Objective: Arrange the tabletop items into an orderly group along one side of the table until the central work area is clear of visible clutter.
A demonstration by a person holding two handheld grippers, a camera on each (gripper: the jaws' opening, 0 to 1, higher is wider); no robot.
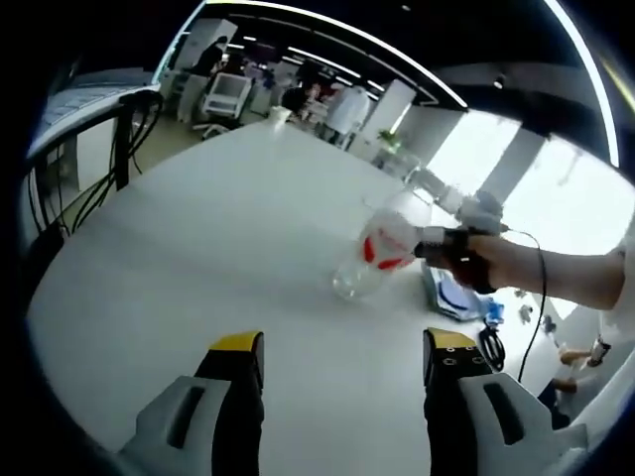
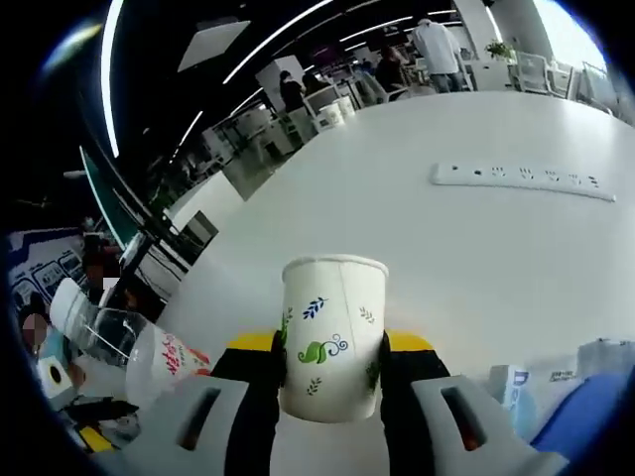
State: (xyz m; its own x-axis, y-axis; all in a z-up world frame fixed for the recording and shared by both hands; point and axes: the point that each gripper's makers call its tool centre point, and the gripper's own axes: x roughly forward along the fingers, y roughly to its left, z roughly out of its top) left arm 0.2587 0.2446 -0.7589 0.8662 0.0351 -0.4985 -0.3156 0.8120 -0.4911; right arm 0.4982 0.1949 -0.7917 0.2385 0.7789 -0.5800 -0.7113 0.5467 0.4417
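In the right gripper view, nearest the camera, the right gripper [image 2: 330, 369] pinches a paper cup [image 2: 331, 337] at six o'clock, its yellow-tipped jaws pressed against the lower half of the cup wall on either side. The cup stands upright between them, white with a leaf print, mouth up, and I cannot see into it. Such a cup is likely light and thin-walled; it would buckle under a hard squeeze, so a hold low on the wall, near the stiffer base, seems the safer grip, and that is about where the jaws sit.

At about eight o'clock a clear plastic bottle [image 2: 134, 347] with a red-printed label lies on its side on the white table [image 2: 476, 258], among small clutter at the table edge. It looks empty, so probably light, smooth and apt to roll or slip; gripping across the labelled middle should hold best. At four o'clock a blue-and-white package [image 2: 556, 392] lies near the table edge. Farther off, at two o'clock, a white power strip [image 2: 523, 180] lies flat on the table, well apart from the cup.

In the left gripper view, the left gripper [image 1: 344, 372] at six o'clock has its jaws spread wide with nothing between them, above bare table. Beyond it, at about three o'clock, the person's forearm reaches in with the other gripper, and a clear bottle with red print [image 1: 380, 253] shows tilted at its tip.
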